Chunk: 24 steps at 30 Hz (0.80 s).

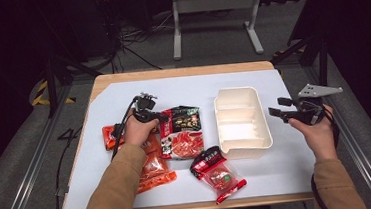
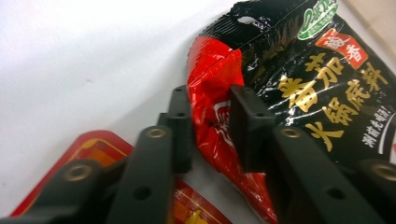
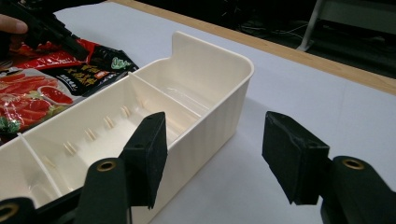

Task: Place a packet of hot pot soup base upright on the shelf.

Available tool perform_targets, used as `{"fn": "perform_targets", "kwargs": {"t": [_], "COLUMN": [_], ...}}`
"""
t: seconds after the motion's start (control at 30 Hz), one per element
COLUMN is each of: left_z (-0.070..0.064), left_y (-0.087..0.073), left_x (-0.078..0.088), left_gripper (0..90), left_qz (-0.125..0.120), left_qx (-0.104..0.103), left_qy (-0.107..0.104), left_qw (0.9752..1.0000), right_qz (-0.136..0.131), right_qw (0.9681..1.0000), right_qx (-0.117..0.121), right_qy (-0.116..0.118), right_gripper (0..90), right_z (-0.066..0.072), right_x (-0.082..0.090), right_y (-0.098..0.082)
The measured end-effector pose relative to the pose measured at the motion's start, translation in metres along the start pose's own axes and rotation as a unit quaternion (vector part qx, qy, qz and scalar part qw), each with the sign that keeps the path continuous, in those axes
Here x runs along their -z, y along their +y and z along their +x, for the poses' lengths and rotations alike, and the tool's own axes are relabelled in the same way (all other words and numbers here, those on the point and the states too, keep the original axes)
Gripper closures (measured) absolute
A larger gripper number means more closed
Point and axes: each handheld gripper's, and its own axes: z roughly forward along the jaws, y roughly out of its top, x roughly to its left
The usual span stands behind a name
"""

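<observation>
The left gripper (image 2: 208,123) has its two black jaws pinching the edge of the black-and-red sauce packet (image 2: 299,93), and the glossy foil between the flat pads is buckled up into a red ridge. That packet is a crinkly plastic pouch, black at the top with gold lettering, a green round badge and a punched hanging slot near its sealed end. In the high view it lies on the white mat (image 1: 113,102) just left of the cream bin (image 1: 262,121), with the left gripper (image 1: 160,117) at its upper left corner and the left hand (image 1: 136,130) behind it.

Beside the jaws, a flat orange-red pouch (image 2: 91,149) with a shiny bordered face lies on the mat; from above, orange pouches (image 1: 153,169) sit partly under the tan sleeve (image 1: 117,190). Nearer the front edge lies a small clear-windowed red packet (image 1: 219,174), tilted, touching the bin's front corner or just beside it.

Over on the other side, the right gripper (image 3: 219,158) stands spread, its square, matt rubbery pads holding nothing. One jaw shows in front of the bin's long wall (image 3: 212,123), the other over bare mat. The bin is smooth moulded plastic, rectangular with rounded corners, faintly ribbed outside and split by thin dividers. The right hand (image 1: 318,131) holds that gripper to the right of the bin, apart from it, above the mat's edge.
</observation>
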Motion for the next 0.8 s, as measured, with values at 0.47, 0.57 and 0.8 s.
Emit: {"fn": "perform_targets", "kwargs": {"t": [0.47,0.57,0.8], "left_z": [-0.006,-0.01,-0.024], "left_y": [0.001,0.003,0.008], "left_x": [0.008,0.014,0.033], "left_gripper": [84.0,84.2,85.0], "left_qz": [-0.018,-0.025,-0.056], "left_qx": [0.011,0.009,-0.01], "left_qy": [-0.003,0.0,-0.002], "left_qw": [0.9998,0.9996,0.9984], "right_qz": [-0.006,-0.009,-0.016], "right_qw": [1.0,0.9999,0.9998], "right_qx": [-0.001,0.0,0.0], "right_qy": [-0.007,-0.007,-0.008], "right_gripper": [41.4,41.5,41.8], "right_z": [-0.002,-0.002,-0.001], "right_x": [0.005,0.007,0.01], "right_y": [0.0,0.001,0.003]}}
